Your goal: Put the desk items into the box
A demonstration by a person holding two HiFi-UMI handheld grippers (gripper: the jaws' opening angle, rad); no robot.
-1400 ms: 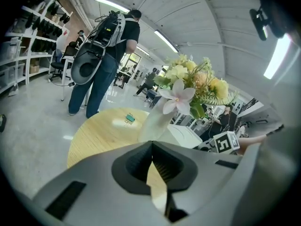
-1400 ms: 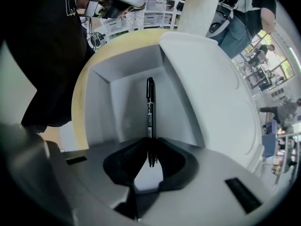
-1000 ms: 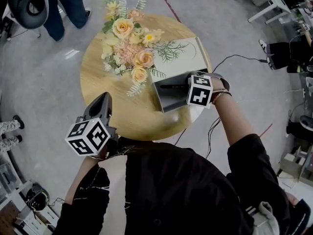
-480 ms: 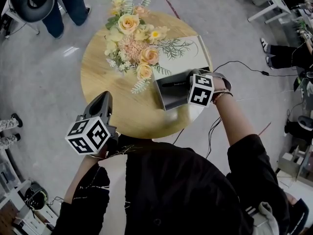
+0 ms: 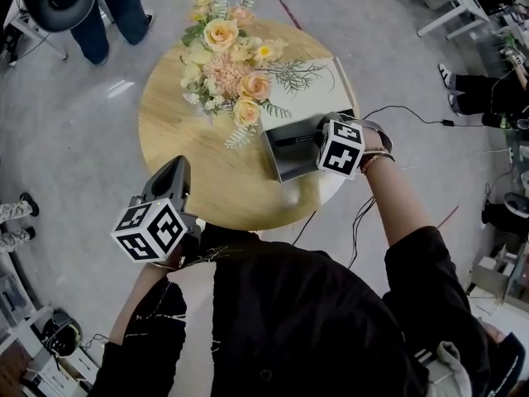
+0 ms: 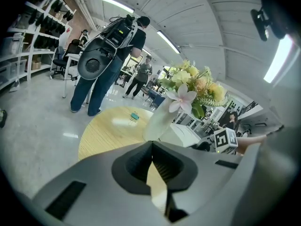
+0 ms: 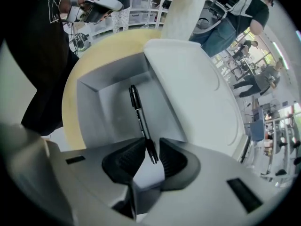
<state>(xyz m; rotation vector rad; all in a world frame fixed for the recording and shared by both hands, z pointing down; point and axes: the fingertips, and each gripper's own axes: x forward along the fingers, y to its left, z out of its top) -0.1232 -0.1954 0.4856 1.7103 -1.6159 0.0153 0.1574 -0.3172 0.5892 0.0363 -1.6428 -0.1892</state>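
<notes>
Pen point(image 7: 140, 121) lies flat on the floor of the open grey box point(image 7: 91, 107), which stands near the right edge of the round wooden table point(image 5: 178, 114). The box's pale lid point(image 7: 197, 93) is folded back and lies open on the far side of the box. The right gripper point(image 7: 151, 155) hangs over the box pointing straight down. Its jaws have just been closing a little but stand apart, with the near end of the pen showing between them and a gap on either side, so neither pad presses on it. A vase point(image 6: 157, 121) of peach and yellow flowers point(image 5: 227, 64) stands just beside the box, on the far left of it. In the left gripper view, a small teal object point(image 6: 134, 117) rests on the tabletop beyond the vase; it is too small to tell what it is. The left gripper point(image 6: 151, 145) is held at the near left edge of the table, tilted downward, its jaw tips brought together with nothing between them. A person point(image 6: 101, 74) with a backpack stands on the floor beyond the table.
</notes>
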